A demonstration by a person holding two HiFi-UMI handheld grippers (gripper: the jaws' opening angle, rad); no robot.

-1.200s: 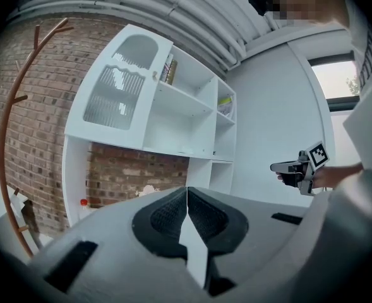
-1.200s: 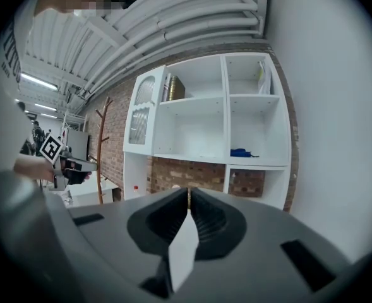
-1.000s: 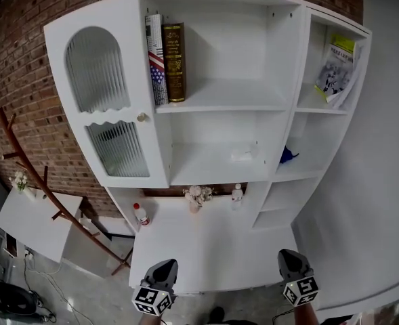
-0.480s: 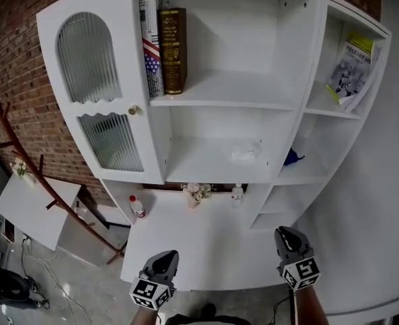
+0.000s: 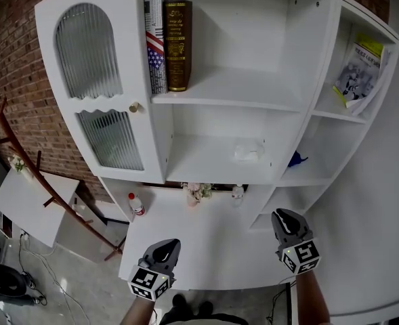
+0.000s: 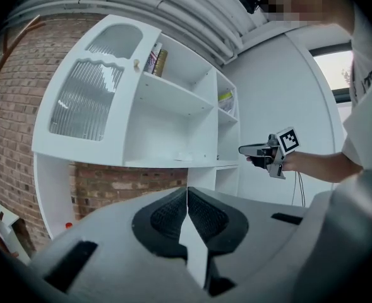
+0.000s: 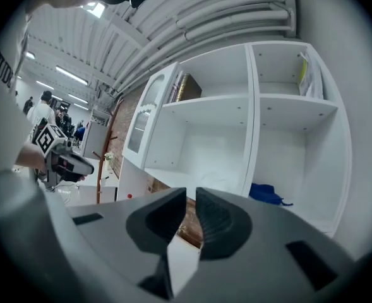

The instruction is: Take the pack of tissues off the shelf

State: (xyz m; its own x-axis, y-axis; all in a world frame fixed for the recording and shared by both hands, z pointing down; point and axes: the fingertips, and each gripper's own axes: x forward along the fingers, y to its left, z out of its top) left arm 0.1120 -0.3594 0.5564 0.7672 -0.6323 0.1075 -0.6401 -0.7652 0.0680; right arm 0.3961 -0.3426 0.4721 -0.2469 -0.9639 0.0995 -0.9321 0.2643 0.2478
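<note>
Left gripper [image 6: 187, 199] first: my jaws are pressed flat together, pad against pad, nothing in them. Right gripper [image 7: 191, 201]: jaws drawn in too, only a sliver of daylight at the tips, and that sliver is empty. So both tools are closed and carrying nothing. Both hang low in front of the white desk top [image 5: 206, 252], left one at the near left edge, right one at the near right edge, well apart from each other and both pointing up towards the white shelf unit [image 5: 226, 103]. There's the target: the pack of tissues [image 5: 248, 152], pale and crinkly, lying flat on the middle shelf of the open centre bay, towards the right side, touching nothing else that I can see. The books [image 5: 169, 42] stand one shelf higher at the left, and a blue thing [image 5: 294, 159] lies in the neighbouring right bay, just past the divider. By my reckoning the job has hardly begun: the pack is untouched and still on its shelf, well clear of either gripper. What's left is all of it: open a pair of jaws, reach into that middle bay, close on the pack and bring it out. The right gripper looks the nearer one to me.
</note>
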